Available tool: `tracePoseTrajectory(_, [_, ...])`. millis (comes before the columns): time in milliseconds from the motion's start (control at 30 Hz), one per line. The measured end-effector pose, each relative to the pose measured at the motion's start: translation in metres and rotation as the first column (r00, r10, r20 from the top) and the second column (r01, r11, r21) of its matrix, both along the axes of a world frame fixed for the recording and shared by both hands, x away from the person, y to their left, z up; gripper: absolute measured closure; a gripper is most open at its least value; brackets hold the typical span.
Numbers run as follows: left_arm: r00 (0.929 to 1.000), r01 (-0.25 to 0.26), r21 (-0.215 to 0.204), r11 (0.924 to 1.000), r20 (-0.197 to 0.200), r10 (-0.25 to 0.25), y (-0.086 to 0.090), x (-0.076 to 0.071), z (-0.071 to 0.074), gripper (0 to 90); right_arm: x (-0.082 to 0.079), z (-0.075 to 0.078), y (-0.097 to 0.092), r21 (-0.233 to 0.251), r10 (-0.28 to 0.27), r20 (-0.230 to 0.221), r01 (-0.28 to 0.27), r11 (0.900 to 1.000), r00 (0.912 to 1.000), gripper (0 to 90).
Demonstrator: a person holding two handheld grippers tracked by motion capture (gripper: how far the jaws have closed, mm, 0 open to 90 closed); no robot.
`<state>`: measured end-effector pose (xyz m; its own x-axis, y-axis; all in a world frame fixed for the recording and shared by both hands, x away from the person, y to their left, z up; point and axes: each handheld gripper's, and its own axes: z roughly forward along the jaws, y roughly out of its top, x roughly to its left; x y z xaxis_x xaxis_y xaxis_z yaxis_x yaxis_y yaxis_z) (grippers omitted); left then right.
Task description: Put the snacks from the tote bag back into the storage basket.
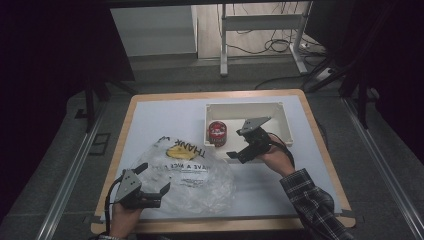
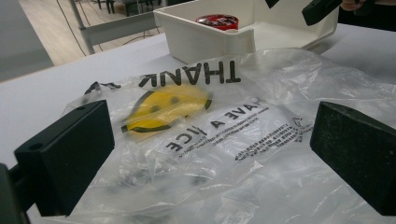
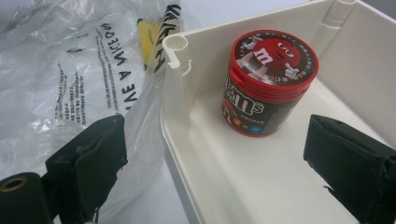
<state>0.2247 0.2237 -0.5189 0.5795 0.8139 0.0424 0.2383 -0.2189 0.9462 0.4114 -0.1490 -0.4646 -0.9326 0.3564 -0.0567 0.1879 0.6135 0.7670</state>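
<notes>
High view: my left gripper (image 1: 152, 194) spread at near edge of plastic bag (image 1: 197, 175), likely to pin it. My right gripper (image 1: 239, 146) spread astride tray (image 1: 282, 112) wall; candy jar (image 1: 217, 132) upright inside, left end.

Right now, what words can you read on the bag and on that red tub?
"THANK" on the clear crinkly plastic bag, above its yellow smiley face.
"HAVE A NICE" below the face, on the same bag.
Small print under that: too small to read.
"m&m's" on the side of the round red-lidded candy tub in the white plastic bin.
"m" on its lid; lid rim text is blurred.
</notes>
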Motion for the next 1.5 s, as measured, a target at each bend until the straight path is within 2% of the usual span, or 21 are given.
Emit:
tracePoseTrajectory(600, [1.0,-0.001,0.002,1.0,0.001,0.001,0.0,0.0,0.0,0.0,-0.014,0.006,-0.007,0.017,0.0,0.015,0.0,0.9998,0.9999,6.4])
tracePoseTrajectory(1500, [1.0,-0.002,-0.001,1.0,0.003,0.002,-0.001,-0.001,0.0,0.0,-0.025,0.007,-0.025,0.025,-0.031,0.023,0.03,0.9992,0.9993,6.3])
